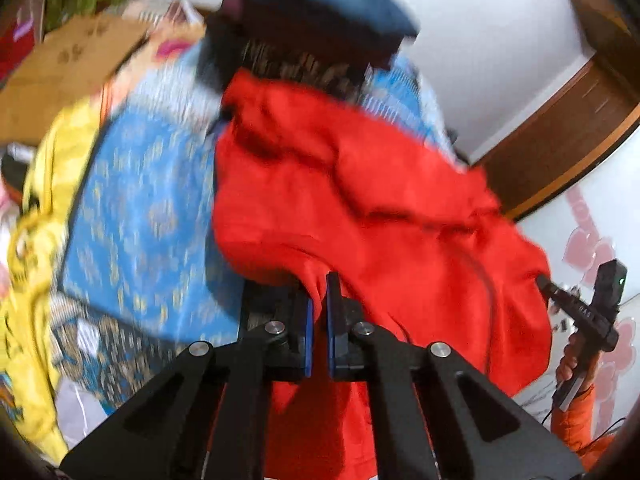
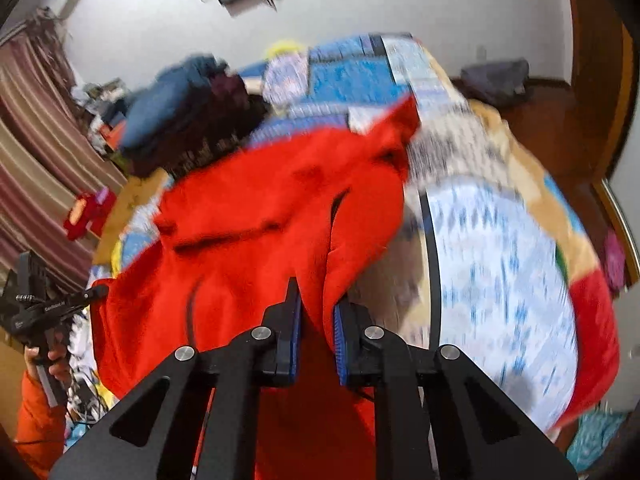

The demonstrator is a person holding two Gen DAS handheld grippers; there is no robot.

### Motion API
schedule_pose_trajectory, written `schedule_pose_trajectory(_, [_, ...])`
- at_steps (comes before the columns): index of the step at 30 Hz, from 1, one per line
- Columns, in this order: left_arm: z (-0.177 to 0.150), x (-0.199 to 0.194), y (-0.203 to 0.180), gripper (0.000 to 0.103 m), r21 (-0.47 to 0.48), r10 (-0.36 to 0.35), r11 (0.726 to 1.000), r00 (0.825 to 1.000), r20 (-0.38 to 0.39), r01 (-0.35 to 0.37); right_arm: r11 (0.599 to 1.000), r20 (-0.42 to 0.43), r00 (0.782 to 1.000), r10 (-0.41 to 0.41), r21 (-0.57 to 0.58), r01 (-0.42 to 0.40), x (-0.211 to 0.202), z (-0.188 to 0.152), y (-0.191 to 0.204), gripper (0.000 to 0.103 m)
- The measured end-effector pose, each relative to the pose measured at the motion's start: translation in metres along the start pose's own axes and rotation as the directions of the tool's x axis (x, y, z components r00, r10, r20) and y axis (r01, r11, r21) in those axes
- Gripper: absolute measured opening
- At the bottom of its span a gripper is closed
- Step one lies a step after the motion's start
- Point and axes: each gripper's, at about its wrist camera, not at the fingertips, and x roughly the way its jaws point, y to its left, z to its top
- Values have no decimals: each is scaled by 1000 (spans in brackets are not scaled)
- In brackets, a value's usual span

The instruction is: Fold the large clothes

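Red garment [image 1: 360, 200] pinched in both tongs [image 1: 319, 312] [image 2: 316, 320]; striped curtain [image 2: 36, 152] only rightward.

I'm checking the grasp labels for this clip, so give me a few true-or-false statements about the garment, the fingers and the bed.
1. The left gripper is shut on the red garment. True.
2. The right gripper is open and holds nothing. False: its fingers pinch red fabric.
3. The garment is neatly folded. False: it hangs crumpled.
4. Dark clothes are piled on the blue patterned bedspread behind it. True.
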Motion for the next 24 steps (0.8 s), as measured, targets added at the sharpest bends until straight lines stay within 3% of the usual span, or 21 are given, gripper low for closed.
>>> schedule_pose_trajectory(4, [30,-26,-1,4,9,-2,1000,994,113,1,999,83,996,-22,-25,24,-5,28,6,12])
schedule_pose_trajectory(9, [57,-17,11,4,-7,142,990,971,192,-143,995,116,989,-95,-20,98,17,47,-2,12])
schedule_pose_trajectory(17, [48,55,59,5,-65,240,969,970,39,-238,983,5,984,-177,-44,177,76,46,-23,13])
schedule_pose_trajectory(20, [39,74,71,6,-85,280,956,960,-15,-280,982,-9,983,-184,-44,183,80,43,-29,17])
schedule_pose_trajectory(24, [33,82,82,12,-119,240,962,969,-52,-245,987,-18,987,-157,-28,156,70,44,-32,26])
